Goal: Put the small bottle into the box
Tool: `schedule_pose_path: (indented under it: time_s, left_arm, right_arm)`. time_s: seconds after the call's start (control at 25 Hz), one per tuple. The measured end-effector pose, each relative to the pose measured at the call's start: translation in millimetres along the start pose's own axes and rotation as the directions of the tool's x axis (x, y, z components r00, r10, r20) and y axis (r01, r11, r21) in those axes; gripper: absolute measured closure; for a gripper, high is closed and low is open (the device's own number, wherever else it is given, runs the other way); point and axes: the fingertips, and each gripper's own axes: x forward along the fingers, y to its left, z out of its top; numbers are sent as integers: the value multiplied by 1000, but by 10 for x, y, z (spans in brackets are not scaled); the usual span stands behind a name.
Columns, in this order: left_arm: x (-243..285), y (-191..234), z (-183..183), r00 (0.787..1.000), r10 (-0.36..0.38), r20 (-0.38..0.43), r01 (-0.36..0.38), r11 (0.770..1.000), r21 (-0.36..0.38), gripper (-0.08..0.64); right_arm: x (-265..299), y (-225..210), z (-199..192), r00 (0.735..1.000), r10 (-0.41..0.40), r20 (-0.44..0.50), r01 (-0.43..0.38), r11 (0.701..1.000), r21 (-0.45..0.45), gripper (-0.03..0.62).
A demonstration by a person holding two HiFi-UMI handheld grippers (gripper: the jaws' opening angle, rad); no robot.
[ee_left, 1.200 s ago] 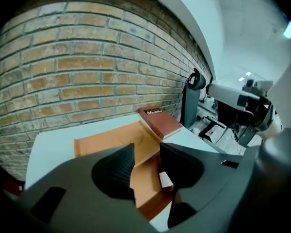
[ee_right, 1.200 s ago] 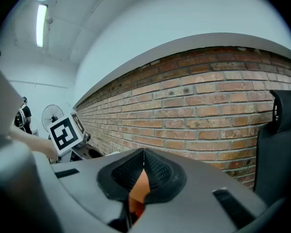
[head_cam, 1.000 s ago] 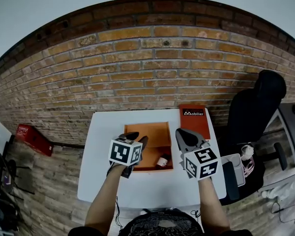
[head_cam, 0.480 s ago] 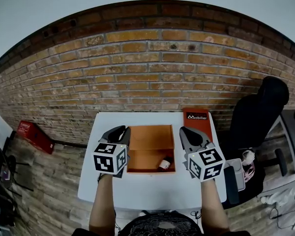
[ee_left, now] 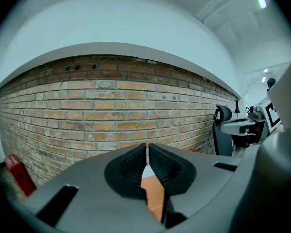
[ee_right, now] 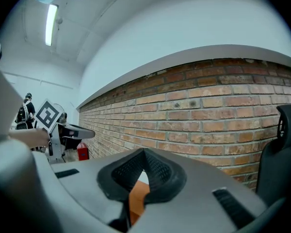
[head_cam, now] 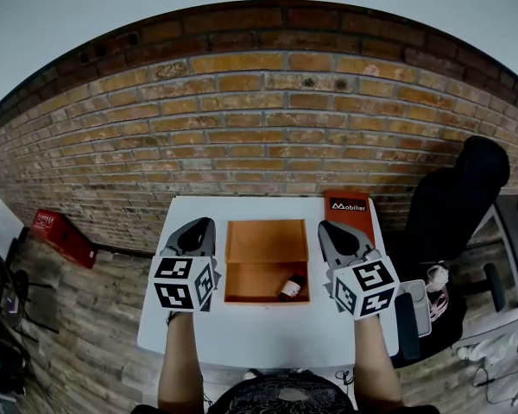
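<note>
An open orange box (head_cam: 266,241) stands in the middle of the white table (head_cam: 268,335). The small dark bottle (head_cam: 291,287) lies on its side in the box's near right corner, touched by neither gripper. My left gripper (head_cam: 199,226) hovers just left of the box, jaws shut with nothing between them; in the left gripper view the left gripper (ee_left: 147,147) shows the pads together, with a strip of the box (ee_left: 153,196) below. My right gripper (head_cam: 329,229) hovers just right of the box, also shut and empty, its tips meeting in the right gripper view (ee_right: 144,152).
An orange lid with white print (head_cam: 347,210) lies at the table's far right corner. A black office chair (head_cam: 453,197) stands to the right, with a white tray (head_cam: 412,304) beside it. A red case (head_cam: 56,235) lies on the floor at left. A brick wall (head_cam: 268,136) runs behind.
My left gripper has moved from over the box to its left side and its jaws have closed. The bottle lies in the box. The right gripper has barely moved.
</note>
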Motion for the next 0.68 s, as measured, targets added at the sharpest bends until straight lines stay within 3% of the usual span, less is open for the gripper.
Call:
schedule_pose_path:
  time_s: [0.68]
  left_arm:
    - [36, -97, -32, 1000, -9, -24, 10, 999, 32, 523]
  right_arm:
    - [-35, -8, 5, 1000, 5, 1, -5, 1000, 2, 572]
